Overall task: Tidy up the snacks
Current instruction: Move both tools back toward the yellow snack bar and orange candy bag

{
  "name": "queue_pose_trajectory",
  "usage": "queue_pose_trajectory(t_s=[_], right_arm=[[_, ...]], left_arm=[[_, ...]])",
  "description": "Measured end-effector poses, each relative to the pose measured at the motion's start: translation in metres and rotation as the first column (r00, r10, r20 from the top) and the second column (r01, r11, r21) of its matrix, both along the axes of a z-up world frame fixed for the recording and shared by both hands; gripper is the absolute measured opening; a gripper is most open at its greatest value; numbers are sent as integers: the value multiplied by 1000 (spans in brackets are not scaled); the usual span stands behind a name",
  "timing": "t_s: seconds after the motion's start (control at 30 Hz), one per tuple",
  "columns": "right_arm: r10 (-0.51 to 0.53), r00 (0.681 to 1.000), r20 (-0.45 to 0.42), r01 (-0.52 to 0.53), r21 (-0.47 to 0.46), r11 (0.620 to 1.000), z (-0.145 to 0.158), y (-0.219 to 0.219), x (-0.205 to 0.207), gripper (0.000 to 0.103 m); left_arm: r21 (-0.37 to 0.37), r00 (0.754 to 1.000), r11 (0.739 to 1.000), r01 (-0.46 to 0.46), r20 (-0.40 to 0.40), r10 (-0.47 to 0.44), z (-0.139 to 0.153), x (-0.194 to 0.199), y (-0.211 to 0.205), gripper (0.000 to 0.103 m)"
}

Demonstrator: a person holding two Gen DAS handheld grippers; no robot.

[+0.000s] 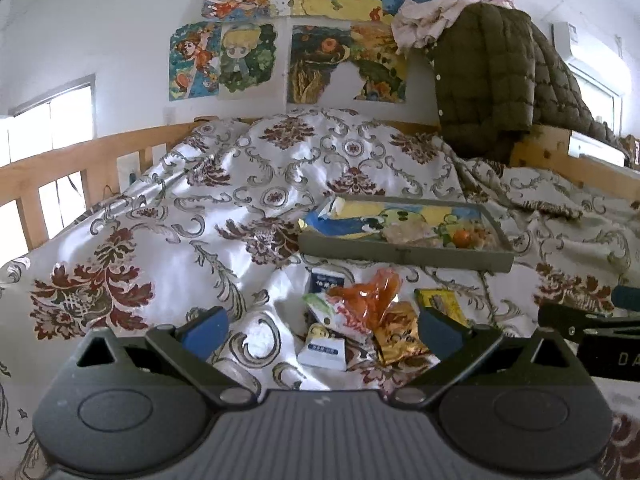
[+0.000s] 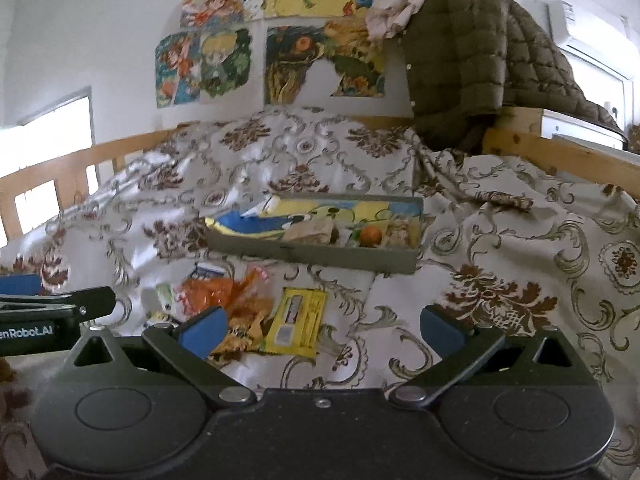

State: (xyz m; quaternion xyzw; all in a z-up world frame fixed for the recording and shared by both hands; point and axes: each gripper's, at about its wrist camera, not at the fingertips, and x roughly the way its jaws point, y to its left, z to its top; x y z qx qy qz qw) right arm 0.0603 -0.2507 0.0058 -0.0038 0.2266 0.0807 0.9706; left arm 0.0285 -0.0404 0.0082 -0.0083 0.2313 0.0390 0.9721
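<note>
Left gripper (image 1: 320, 330) jaws spread wide, nothing between them; blue pads (image 1: 206, 330) hang over the bedspread (image 1: 160, 208) just above a loose heap of snacks. Within the gap, nearest first: a small white-and-blue packet (image 1: 323, 352), a gold wrapper (image 1: 398, 338) beside it to the right, a crinkled orange wrapper (image 1: 370, 294) lying on top of the pile, a white packet with red print (image 1: 344, 316) under it, a dark blue-and-white packet (image 1: 327, 281) at the far edge. A yellow packet (image 1: 440, 300) lies at the right side of the heap, partly behind the right pad. Right gripper (image 2: 320, 330) likewise wide, holding nothing; the same yellow packet (image 2: 298, 320) lies flat between its pads toward the left, touching the heap's edge, with patterned bedspread (image 2: 500, 240) filling the rest of the gap. Beyond the heap, apart from it, a shallow grey tray (image 1: 404, 256) sits slightly tilted on the folds; inside it some snacks, including an orange round item (image 1: 463, 237) toward the right end, others too blurred to identify. Behind: wooden bed rail (image 1: 60, 164), olive quilted jacket (image 1: 488, 72) draped over the far corner, cartoon posters (image 1: 288, 28) on the white wall.
</note>
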Motion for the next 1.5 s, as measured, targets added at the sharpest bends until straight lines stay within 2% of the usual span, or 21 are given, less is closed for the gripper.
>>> queue_pose_trajectory(t_s=[0.47, 1.03, 1.23, 1.4, 1.5], right_arm=[[39, 996, -81, -44, -65, 997, -15, 15, 10, 102], [42, 991, -127, -45, -18, 999, -19, 17, 29, 102], [117, 986, -118, -125, -65, 990, -20, 23, 41, 102], [104, 982, -159, -107, -7, 994, -25, 19, 56, 102], [138, 972, -190, -135, 31, 990, -28, 16, 71, 102]], left_arm=[[18, 995, 1000, -22, -96, 24, -19, 5, 7, 103], [19, 988, 998, -67, -135, 69, -24, 20, 18, 103], [16, 987, 996, -85, -139, 87, -23, 26, 22, 103], [18, 986, 995, -96, -137, 98, -20, 34, 23, 103], [11, 986, 995, -103, -132, 104, -18, 40, 24, 103]])
